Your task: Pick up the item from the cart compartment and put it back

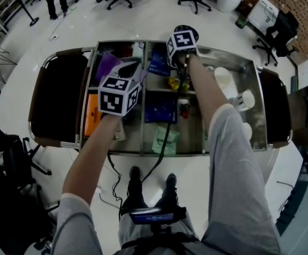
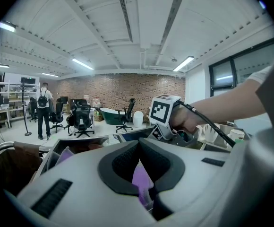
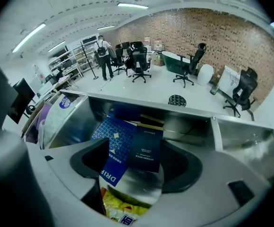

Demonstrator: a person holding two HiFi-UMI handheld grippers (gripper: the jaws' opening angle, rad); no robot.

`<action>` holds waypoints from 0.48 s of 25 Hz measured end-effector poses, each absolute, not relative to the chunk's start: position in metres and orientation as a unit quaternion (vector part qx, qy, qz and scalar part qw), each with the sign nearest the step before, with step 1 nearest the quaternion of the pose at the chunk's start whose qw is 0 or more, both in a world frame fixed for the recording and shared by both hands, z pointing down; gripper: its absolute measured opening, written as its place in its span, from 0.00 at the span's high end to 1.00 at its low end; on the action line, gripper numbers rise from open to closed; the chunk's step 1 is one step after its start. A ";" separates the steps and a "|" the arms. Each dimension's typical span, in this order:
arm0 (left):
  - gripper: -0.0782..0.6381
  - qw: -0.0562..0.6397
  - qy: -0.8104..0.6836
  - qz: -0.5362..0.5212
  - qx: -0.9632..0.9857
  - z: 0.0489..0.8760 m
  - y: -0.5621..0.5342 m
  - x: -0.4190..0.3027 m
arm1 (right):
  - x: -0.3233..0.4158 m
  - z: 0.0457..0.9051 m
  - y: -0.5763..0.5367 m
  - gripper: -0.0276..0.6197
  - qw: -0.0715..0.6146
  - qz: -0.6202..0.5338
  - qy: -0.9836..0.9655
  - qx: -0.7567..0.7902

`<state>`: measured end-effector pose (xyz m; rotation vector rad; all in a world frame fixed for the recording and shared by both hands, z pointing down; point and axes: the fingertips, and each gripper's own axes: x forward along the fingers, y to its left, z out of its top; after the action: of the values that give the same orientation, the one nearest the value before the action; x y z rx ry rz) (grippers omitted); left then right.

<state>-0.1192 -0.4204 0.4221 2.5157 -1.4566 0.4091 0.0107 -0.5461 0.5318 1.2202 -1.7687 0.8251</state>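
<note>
Brick-walled office floor surrounds a steel cart (image 1: 223,51). Over it the right tongs (image 3: 136,167) stand apart above a dark blue packet (image 3: 146,150), the pads not pressing it. It lies in the compartment at the cart's twelve o'clock. At eight o'clock from them, the left tongs (image 2: 141,171) are clamped on a purple packet (image 2: 141,183). By my judgement the blue one is either returned or not yet lifted, and the purple one is yet to go back.

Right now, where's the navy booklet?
Navy booklet: right gripper view, centre, in the cart compartment, overlapping the blue patterned packet to its left, above the yellow bag.
</note>
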 end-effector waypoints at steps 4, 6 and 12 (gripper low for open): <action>0.88 0.102 -0.494 0.139 0.852 0.422 -0.421 -0.121 | 0.013 0.539 -0.550 0.43 0.422 0.312 -0.692 0.496; 0.88 0.103 -0.494 0.139 0.852 0.422 -0.421 -0.123 | 0.014 0.542 -0.553 0.43 0.423 0.307 -0.689 0.502; 0.88 0.103 -0.495 0.138 0.851 0.424 -0.422 -0.126 | 0.017 0.542 -0.556 0.43 0.433 0.283 -0.673 0.528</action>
<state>-0.1259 -0.4223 0.4243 2.5120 -1.4606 0.4078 0.0174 -0.5555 0.5424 1.3146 -1.6776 0.7061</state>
